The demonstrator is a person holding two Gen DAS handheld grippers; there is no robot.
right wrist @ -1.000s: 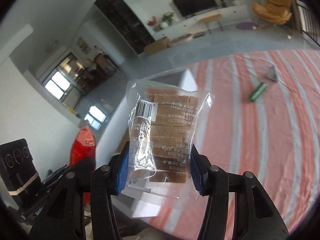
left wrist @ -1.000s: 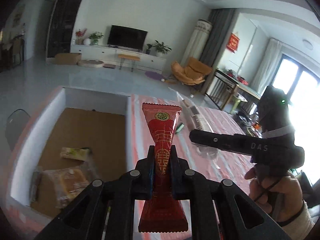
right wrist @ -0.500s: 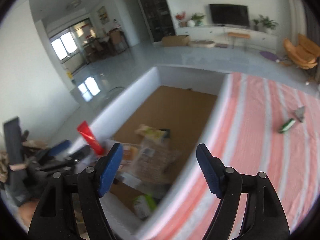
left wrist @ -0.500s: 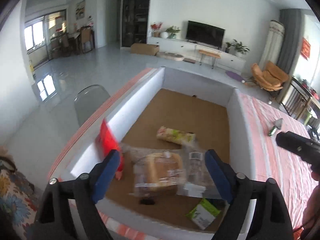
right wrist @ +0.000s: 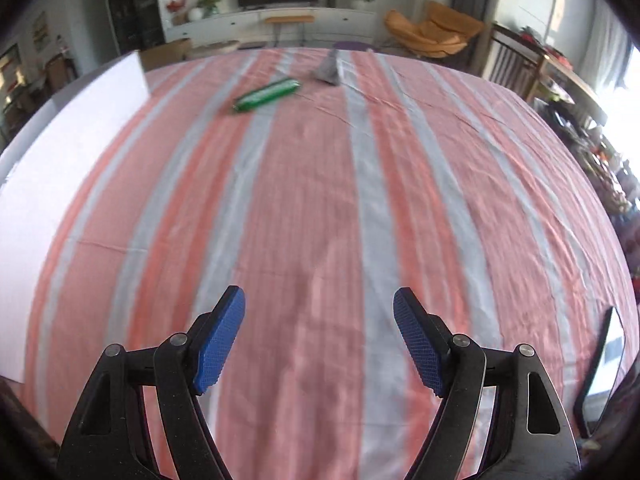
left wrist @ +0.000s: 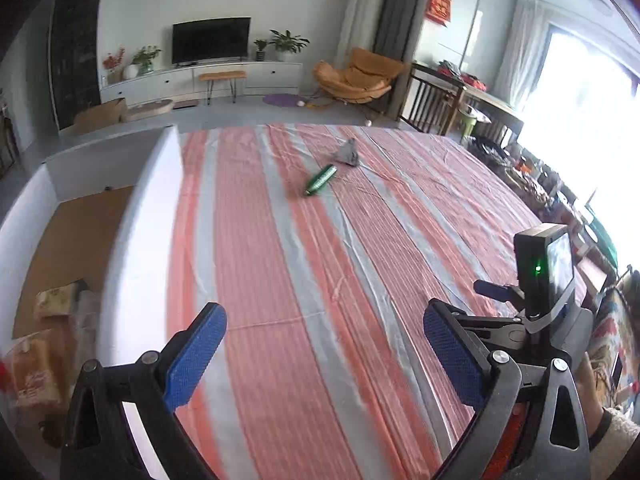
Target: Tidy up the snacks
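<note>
Left wrist view: our left gripper [left wrist: 324, 350] and right gripper [right wrist: 318, 340], jaws just opened and empty, face the striped tabletop [left wrist: 360, 280]. The green packet [left wrist: 319, 179] lies far off beside a grey wrapper [left wrist: 346, 153]; light, crinkly, probably best pinched mid-length.

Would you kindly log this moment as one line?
left gripper: open, empty | right gripper: open, empty | green pack, grey pack: on cloth | box: holds snacks

Left gripper [left wrist: 320, 344] seen wide open, jaws just opened, nothing between. Green snack [left wrist: 319, 179] seen at 12 o'clock on striped cloth [left wrist: 288, 272].
</note>
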